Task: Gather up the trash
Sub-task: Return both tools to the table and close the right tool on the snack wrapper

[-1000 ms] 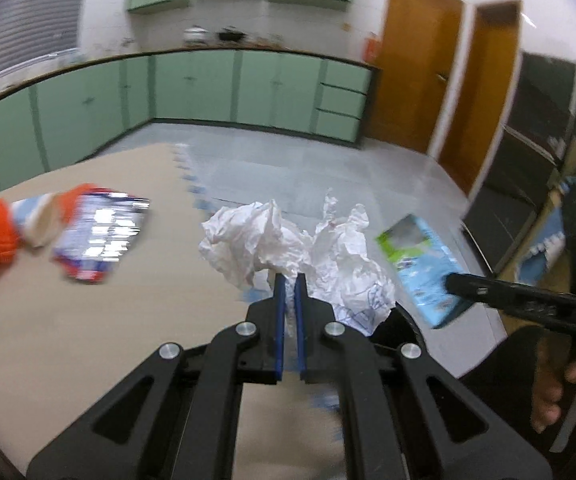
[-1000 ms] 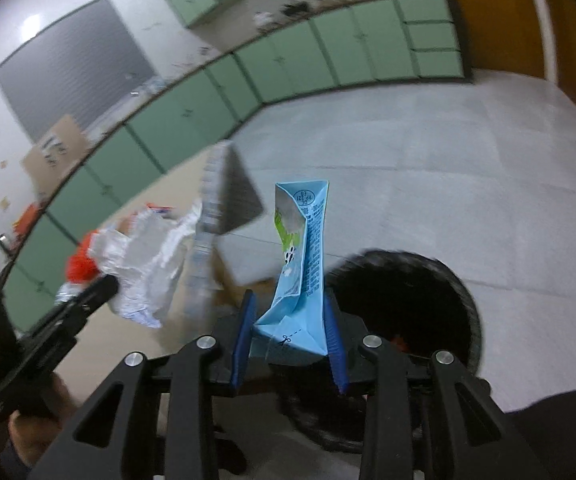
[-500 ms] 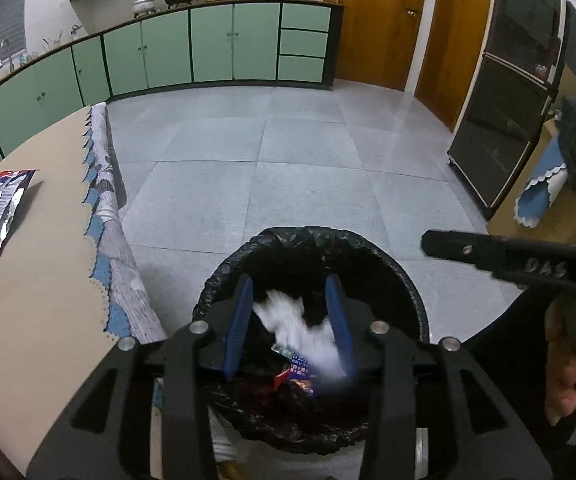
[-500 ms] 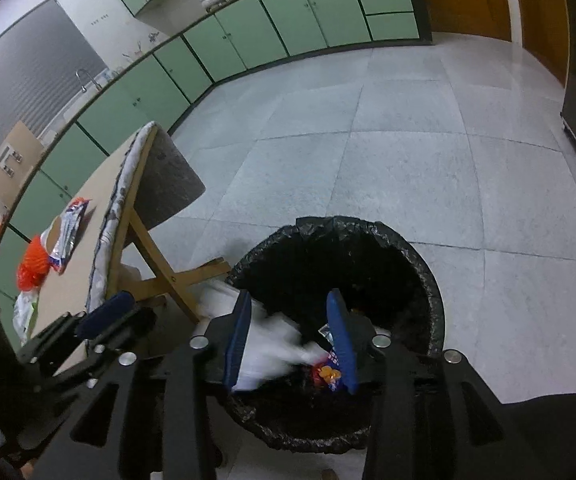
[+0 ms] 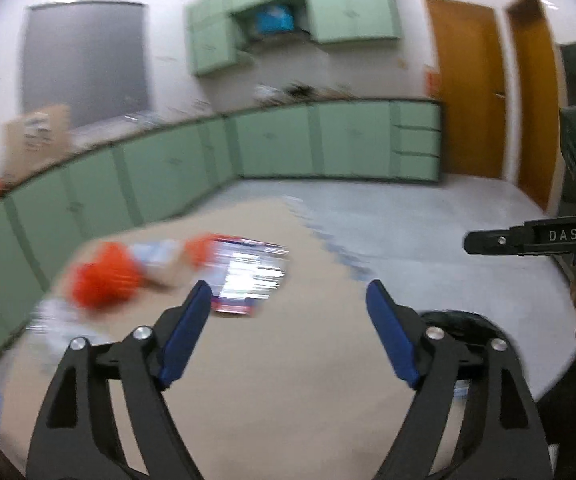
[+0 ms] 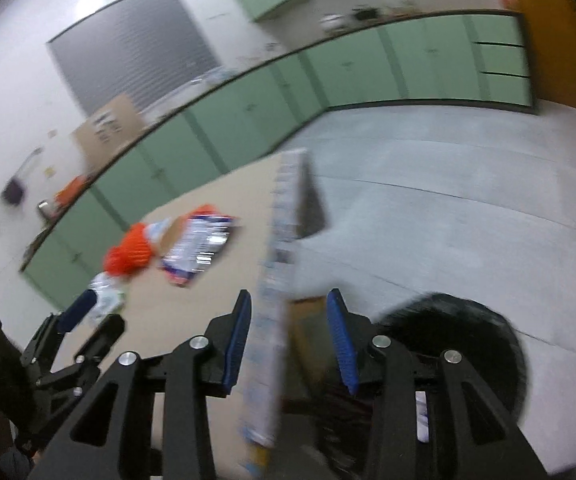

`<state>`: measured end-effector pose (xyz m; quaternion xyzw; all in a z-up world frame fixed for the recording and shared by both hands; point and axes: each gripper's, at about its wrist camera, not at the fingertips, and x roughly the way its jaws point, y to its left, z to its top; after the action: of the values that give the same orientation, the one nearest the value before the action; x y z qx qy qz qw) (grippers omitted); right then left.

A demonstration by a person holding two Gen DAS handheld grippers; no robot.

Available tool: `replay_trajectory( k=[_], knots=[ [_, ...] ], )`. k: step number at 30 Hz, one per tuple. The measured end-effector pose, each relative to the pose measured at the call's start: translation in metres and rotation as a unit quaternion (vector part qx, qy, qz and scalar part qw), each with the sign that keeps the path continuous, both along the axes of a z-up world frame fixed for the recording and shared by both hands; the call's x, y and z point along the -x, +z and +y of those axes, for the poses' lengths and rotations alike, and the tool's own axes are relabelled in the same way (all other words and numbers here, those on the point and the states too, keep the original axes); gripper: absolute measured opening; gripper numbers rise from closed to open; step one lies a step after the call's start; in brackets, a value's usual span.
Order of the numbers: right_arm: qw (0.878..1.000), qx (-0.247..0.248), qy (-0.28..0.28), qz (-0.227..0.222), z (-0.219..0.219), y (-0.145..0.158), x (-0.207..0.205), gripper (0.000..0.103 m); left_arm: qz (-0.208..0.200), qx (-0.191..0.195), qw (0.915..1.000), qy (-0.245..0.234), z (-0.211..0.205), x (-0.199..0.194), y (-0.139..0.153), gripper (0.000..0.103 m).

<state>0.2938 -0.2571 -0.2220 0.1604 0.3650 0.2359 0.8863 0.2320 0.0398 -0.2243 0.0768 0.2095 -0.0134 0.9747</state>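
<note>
My left gripper (image 5: pixel 288 300) is open and empty above the tan table (image 5: pixel 272 392). Beyond it lie a shiny red, white and blue wrapper (image 5: pixel 248 280) and an orange crumpled piece (image 5: pixel 104 276), both blurred. My right gripper (image 6: pixel 290 320) is open and empty over the table's fringed edge (image 6: pixel 280 240). The black-lined trash bin (image 6: pixel 468 336) stands on the floor to its right; it also shows in the left wrist view (image 5: pixel 460 320). The wrapper (image 6: pixel 200 248) and the orange piece (image 6: pixel 128 254) also show in the right wrist view.
Green cabinets (image 5: pixel 328 140) run along the far wall. Two wooden doors (image 5: pixel 472 100) stand at the right. A pale wrapper (image 6: pixel 108 296) lies near the left gripper (image 6: pixel 80 312). The floor (image 6: pixel 448 208) is grey tile.
Both grippers let their trash fall into the bin, then swung up and back toward the table. Both views now face the table and the leftover wrappers.
</note>
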Motion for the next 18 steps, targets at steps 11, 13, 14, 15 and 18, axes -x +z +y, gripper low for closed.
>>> replay_trajectory(
  k=[11,13,14,15,18],
  knots=[
    [0.998,0.011,0.058,-0.004,0.125,-0.011,-0.102,0.040,-0.024,-0.009,0.9905,0.135,0.130,0.004,0.011,0.084],
    [0.998,0.032,0.051,-0.006,0.135,-0.019,-0.112,0.040,-0.029,-0.012,0.9898,0.139,0.139,0.001,0.008,0.084],
    [0.998,0.035,0.049,-0.004,0.139,-0.023,-0.117,0.040,-0.029,-0.012,0.9898,0.139,0.144,-0.004,0.005,0.084],
    [0.998,0.037,0.047,0.000,0.143,-0.026,-0.123,0.040,-0.028,-0.012,0.9898,0.140,0.150,-0.010,0.002,0.084],
    [0.998,0.047,0.040,0.007,0.151,-0.035,-0.136,0.040,-0.013,0.011,0.9903,0.138,0.170,-0.026,-0.005,0.084]
  ],
)
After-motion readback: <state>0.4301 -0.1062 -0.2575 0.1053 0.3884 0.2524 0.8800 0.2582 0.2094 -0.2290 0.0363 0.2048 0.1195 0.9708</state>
